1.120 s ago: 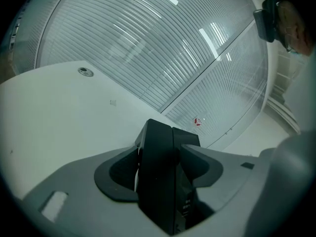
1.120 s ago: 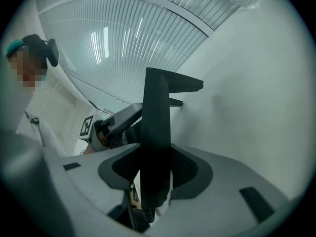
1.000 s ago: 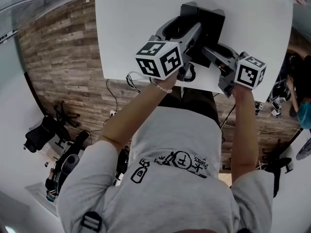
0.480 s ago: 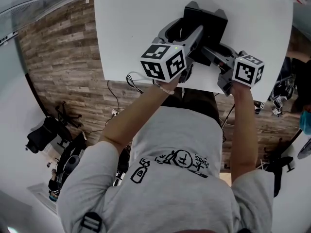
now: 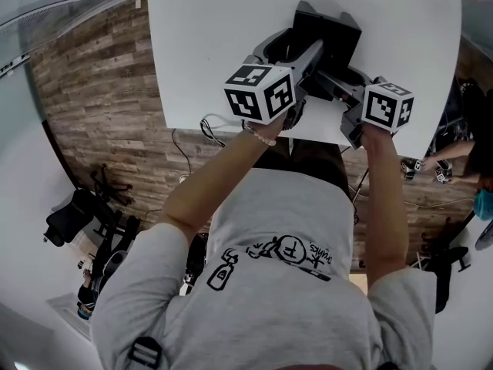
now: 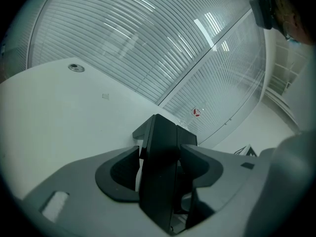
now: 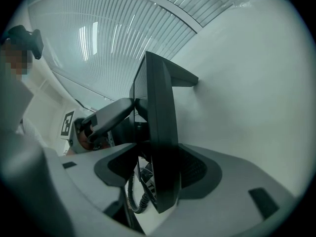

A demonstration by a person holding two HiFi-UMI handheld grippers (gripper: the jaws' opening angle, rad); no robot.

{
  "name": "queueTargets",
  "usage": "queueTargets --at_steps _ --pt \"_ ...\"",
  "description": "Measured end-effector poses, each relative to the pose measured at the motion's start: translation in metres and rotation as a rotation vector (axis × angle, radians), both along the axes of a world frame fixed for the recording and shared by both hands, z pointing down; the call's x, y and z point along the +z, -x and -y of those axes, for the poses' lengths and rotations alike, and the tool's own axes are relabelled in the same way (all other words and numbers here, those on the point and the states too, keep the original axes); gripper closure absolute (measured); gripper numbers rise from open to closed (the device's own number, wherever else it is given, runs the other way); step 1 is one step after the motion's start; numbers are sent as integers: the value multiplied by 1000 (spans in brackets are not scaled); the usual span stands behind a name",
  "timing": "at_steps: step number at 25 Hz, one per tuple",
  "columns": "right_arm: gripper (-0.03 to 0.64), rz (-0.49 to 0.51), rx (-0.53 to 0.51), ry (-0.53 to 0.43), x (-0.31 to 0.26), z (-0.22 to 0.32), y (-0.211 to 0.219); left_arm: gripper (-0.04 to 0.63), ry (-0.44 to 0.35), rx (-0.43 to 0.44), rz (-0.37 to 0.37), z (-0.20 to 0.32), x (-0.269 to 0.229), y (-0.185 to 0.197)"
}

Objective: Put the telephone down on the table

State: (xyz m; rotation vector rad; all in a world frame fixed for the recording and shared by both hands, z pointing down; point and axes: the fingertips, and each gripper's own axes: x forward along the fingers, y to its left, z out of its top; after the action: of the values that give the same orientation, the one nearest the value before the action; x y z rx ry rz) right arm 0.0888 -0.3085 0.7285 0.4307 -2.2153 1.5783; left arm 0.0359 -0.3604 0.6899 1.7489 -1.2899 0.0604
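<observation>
Telephone (image 5: pixel 330 31) sits between both sets of fingers and looks to rest on the white surface (image 5: pixel 208 45) beneath them, near its front edge.

Left gripper (image 6: pixel 159 152): fingers closed on the black housing from either side, presumably steadying it while the other lets go.

Right gripper (image 7: pixel 159 157): fingers spread wide, with the housing between them but a gap on one side (coiled cord (image 7: pixel 132 194) hangs just below).

Versus a second ago: the right fingers have just been opening, and the telephone has barely shifted. Set-down looks nearly done.
</observation>
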Motion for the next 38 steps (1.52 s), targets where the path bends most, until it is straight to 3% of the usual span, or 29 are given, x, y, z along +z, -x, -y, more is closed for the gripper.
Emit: queueTargets --at_steps 8,13,17,25,32,38 --pt "376 -82 30 -2 -2 2 -5 342 -3 55 74 1 -5 3" --pt "376 -170 65 -73 -5 8 -19 344 -4 63 111 -4 -10 12" --pt "376 -184 122 -146 -30 18 -27 344 -14 58 114 -12 -29 21" --pt "385 -224 129 -446 -120 46 -38 365 -91 77 134 -23 -94 27" --pt "446 -268 92 -744 -207 52 -37 397 -239 78 185 -25 -169 37" --pt "499 -250 93 -905 -279 41 -34 454 -393 84 237 -28 -244 38"
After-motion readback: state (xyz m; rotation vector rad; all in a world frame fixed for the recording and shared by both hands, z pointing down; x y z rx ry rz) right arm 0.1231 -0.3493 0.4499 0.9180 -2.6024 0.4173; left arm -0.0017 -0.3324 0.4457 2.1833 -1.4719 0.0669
